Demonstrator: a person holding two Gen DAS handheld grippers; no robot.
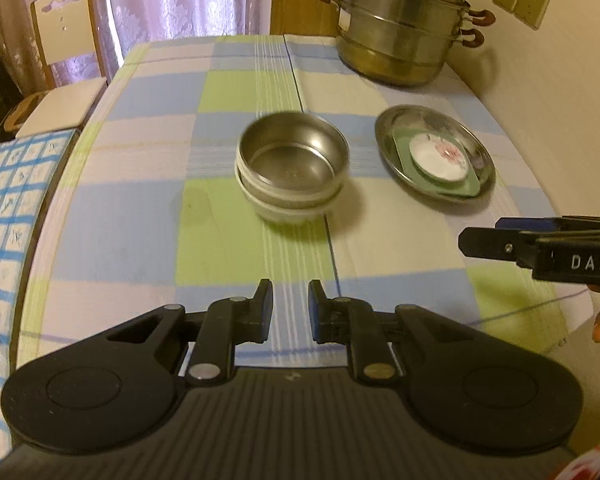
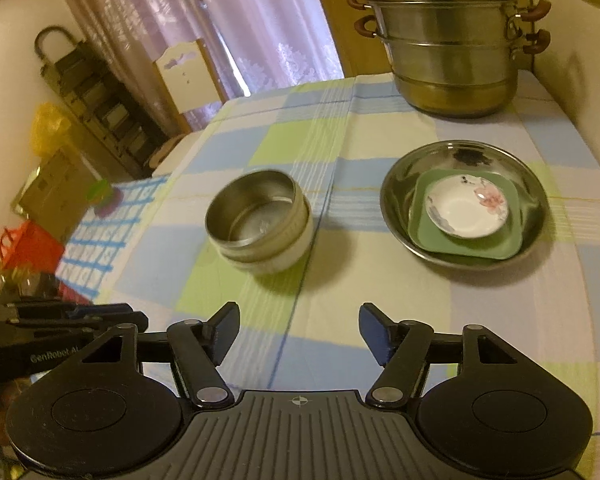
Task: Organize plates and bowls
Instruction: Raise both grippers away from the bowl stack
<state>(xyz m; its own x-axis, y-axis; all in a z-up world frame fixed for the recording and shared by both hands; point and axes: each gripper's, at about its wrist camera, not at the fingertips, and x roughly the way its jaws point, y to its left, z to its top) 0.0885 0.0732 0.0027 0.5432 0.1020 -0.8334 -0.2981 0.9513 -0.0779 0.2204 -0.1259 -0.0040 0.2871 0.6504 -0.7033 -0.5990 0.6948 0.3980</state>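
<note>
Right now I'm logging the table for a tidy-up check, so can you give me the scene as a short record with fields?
surface: table with checked cloth
bowl stack: steel bowl nested in a white bowl, mid-table
plate stack: white flowered saucer on a green square plate, inside a steel dish, right of the bowls
back corner: lidded steamer pot
left gripper: narrow gap, holds nothing
right gripper: open, holds nothing
contact: neither gripper touches any dish
</note>
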